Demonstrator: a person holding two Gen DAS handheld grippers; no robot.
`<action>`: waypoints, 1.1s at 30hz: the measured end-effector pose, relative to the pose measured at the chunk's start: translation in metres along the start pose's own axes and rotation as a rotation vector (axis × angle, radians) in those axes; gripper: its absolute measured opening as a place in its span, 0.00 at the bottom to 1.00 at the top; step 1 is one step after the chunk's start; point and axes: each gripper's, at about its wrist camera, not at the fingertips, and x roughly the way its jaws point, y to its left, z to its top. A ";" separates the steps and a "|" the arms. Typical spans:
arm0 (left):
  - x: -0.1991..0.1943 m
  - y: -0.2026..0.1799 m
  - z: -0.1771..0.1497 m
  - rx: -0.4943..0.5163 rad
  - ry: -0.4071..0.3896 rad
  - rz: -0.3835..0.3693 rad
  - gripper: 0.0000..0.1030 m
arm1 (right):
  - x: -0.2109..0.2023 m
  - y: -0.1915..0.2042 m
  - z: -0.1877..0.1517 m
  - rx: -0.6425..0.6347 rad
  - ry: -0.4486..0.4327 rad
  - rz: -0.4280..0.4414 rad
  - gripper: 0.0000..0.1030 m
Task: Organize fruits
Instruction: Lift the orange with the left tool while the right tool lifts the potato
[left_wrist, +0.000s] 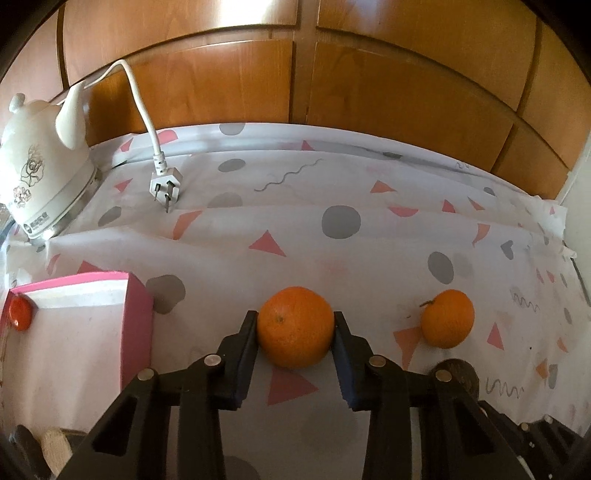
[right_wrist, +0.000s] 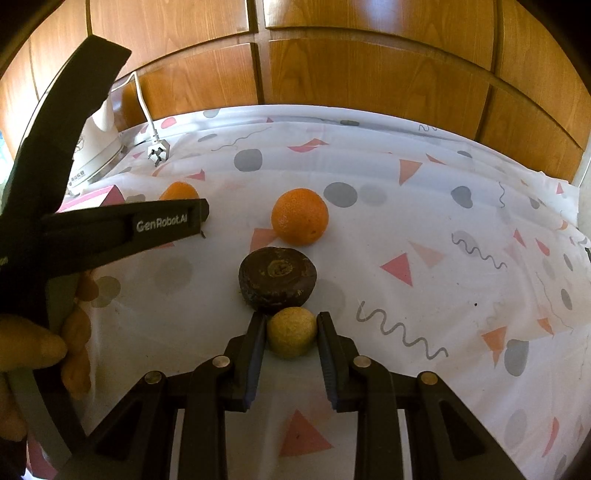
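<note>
A large round orange (left_wrist: 295, 326) sits on the worktop between the two black fingers of the left gripper (left_wrist: 295, 319), which press against its left and right sides, so the fingers are grasping the orange. To its right, a little apart, lies a smaller orange mandarin with a short stem (left_wrist: 447, 318). A small yellowish-green round fruit (right_wrist: 291, 333) sits between the black fingers of the right gripper (right_wrist: 291, 325); both fingers touch its sides, grasping it where it rests on the cloth. Just beyond it, touching or nearly so, is a dark brown squat round fruit with a pale ringed top (right_wrist: 277, 283); which of the two cannot be told from here. In the right wrist view the mandarin lies beyond that, and the left gripper reaches in from the left edge with the large orange half hidden behind it.

At the left stands a pink-walled open box with a pale floor (left_wrist: 136, 328), holding a small red-orange fruit (left_wrist: 20, 312) against its far left corner. The worktop wears a white cloth printed with grey dots, pink triangles and squiggles (left_wrist: 332, 184). At the far left is a white ceramic electric kettle with a flower print (left_wrist: 40, 173), its white power plug (left_wrist: 165, 184) lying loose on the cloth. Behind runs brown panelled wooden cabinetry (left_wrist: 369, 74)
</note>
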 end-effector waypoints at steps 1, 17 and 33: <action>-0.001 0.000 -0.001 0.001 -0.002 0.002 0.37 | 0.000 0.000 0.000 -0.001 -0.001 -0.002 0.27; -0.026 -0.004 -0.032 0.016 -0.016 0.013 0.36 | -0.001 -0.001 -0.002 0.000 -0.017 0.006 0.26; -0.077 -0.022 -0.106 0.038 -0.018 -0.057 0.36 | -0.023 -0.011 -0.018 0.028 -0.020 -0.030 0.25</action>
